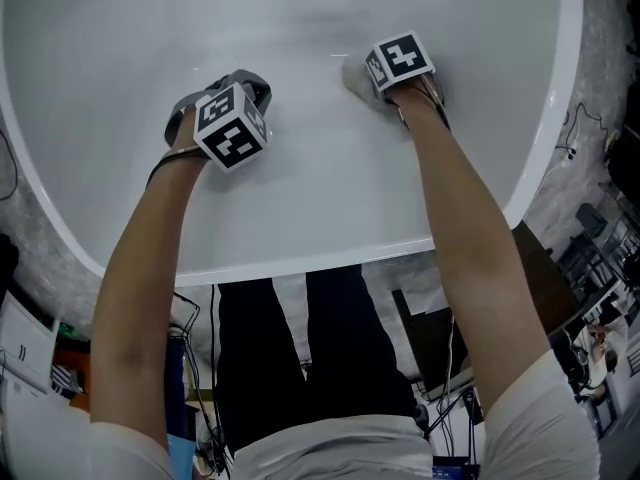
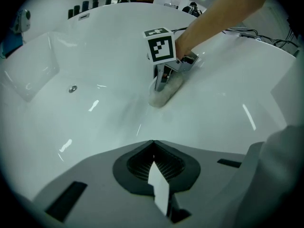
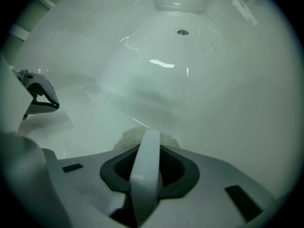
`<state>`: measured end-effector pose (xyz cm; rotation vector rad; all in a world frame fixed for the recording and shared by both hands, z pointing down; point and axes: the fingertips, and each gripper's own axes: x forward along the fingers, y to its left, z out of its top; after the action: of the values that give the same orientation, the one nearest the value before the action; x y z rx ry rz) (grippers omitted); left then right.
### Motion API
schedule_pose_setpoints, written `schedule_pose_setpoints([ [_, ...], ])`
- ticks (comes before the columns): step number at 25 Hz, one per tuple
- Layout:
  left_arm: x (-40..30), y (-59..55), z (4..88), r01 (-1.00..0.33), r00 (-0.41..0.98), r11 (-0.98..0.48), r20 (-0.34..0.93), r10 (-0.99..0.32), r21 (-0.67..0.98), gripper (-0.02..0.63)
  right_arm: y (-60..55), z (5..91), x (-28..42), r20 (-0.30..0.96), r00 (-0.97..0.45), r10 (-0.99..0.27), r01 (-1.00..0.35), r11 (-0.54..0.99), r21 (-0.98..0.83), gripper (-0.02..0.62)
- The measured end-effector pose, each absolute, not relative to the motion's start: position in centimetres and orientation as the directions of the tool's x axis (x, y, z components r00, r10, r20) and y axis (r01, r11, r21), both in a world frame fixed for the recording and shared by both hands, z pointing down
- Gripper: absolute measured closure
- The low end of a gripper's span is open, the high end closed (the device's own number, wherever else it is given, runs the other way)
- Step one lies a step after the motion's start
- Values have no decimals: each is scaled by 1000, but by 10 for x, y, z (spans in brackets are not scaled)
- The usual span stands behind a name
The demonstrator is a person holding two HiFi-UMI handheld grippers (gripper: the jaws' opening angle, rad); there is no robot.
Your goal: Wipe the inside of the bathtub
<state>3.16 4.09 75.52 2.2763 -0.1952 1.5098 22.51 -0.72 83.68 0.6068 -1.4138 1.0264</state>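
1. The bathtub [image 1: 320, 208] fills the head view, white and glossy. The person leans over its near rim at 6 o'clock with both arms reaching inside.
2. The left gripper [image 1: 238, 86] sits at 11 o'clock in the head view. Its jaws are pressed together on nothing, and it is well apart from the wiping. Whether it touches the tub wall cannot be told.
3. The right gripper [image 1: 372, 80] is at 1 o'clock, roughly 2 o'clock from its partner. It is clamped tight on the cloth [image 1: 352, 76], and a pale strip runs back between the jaws in its own view.
4. The cloth is a small fluffy wad just past the jaw tips, pressed onto the inner surface of the tub. The left gripper view shows it flattened against the slope.
5. The drain [image 3: 182, 32] shows at 12 o'clock in the right gripper view, well ahead of the cloth with bare tub between them.
6. The step in hand looks like a wiping stroke, with plenty of surface apparently left to cover. To do it well:
   - Hold firm, even pressure so the cloth stays flat rather than rolling under the jaws.
   - Use long overlapping passes toward the drain.
   - Tilt the gripper so the hard jaw tips never scrape the glossy finish.
   - Hold the idle left gripper clear of the stroke path.
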Motion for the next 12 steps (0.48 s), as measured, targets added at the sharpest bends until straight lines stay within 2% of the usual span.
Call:
schedule_pose_setpoints([
  [9,8,34,764,-404,359,-880,928,97,248,595,-17,858,224,954,-208,218,-845,451,-287,503],
  [12,-16,39,763,-419,348,-872,932,103,253,595,-15,859,201,947,-223,233,-833,459,-309,503],
])
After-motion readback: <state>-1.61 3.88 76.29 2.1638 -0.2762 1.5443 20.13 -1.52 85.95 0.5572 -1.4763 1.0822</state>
